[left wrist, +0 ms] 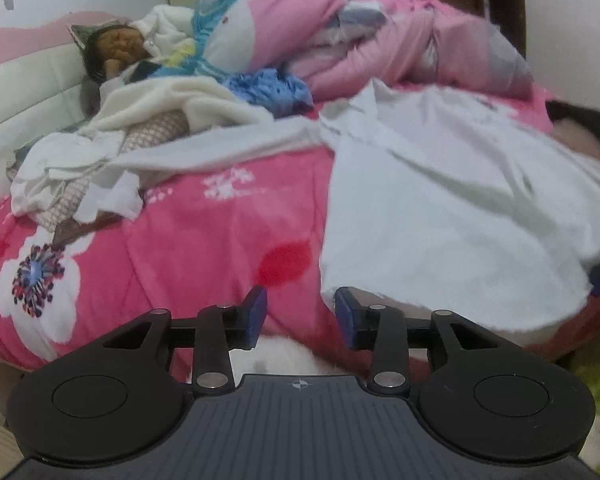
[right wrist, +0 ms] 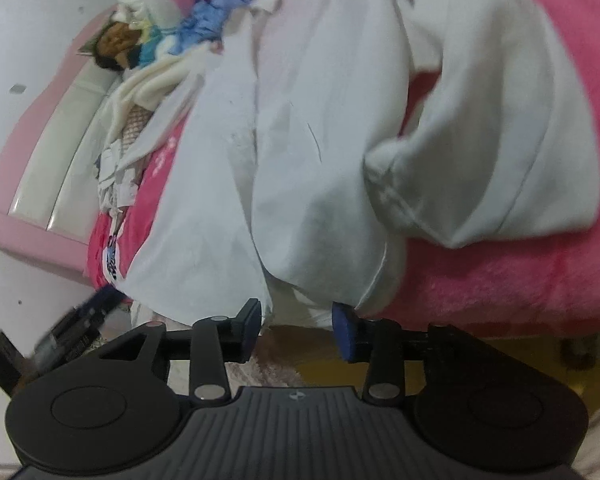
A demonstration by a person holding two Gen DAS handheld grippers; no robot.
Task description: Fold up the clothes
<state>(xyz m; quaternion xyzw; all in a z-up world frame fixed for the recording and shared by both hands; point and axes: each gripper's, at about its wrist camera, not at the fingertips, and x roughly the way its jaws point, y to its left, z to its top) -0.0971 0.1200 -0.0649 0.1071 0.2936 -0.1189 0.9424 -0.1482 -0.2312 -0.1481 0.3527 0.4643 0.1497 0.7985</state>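
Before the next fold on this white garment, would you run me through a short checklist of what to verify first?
1. Left gripper free of cloth: ok, jaws apart, nothing between them.
2. Right gripper free of cloth: ok, jaws apart, the hem just beyond the tips.
3. White garment lying flat: not ok, creased, and one sleeve is bunched to the side.
4. Near hem within reach: ok, it hangs over the bed's edge by both grippers.
5. Space on the pink blanket: ok beside the garment; a clothes pile lies further back.
6. Sleeping person clear of the garment: cannot tell.
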